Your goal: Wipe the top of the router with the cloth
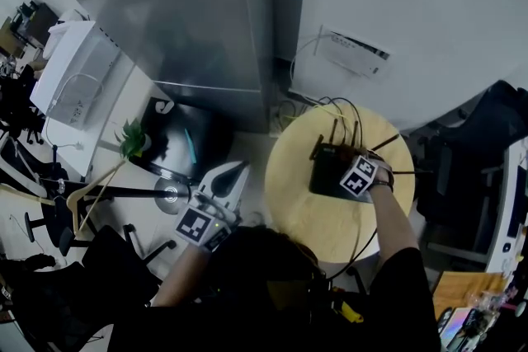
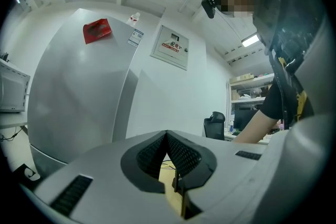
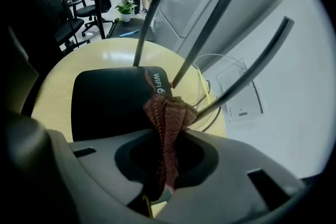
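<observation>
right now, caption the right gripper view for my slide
Right tool shut on a reddish cloth, its bunched end at the black router by the antennas, on a round table.

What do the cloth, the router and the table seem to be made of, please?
Cloth: reddish woven or knitted fabric, with a ribbed texture showing.
Router: likely black plastic, with a smooth matte top.
Table: pale yellow and smooth, possibly wood or laminate; I cannot tell which.
</observation>
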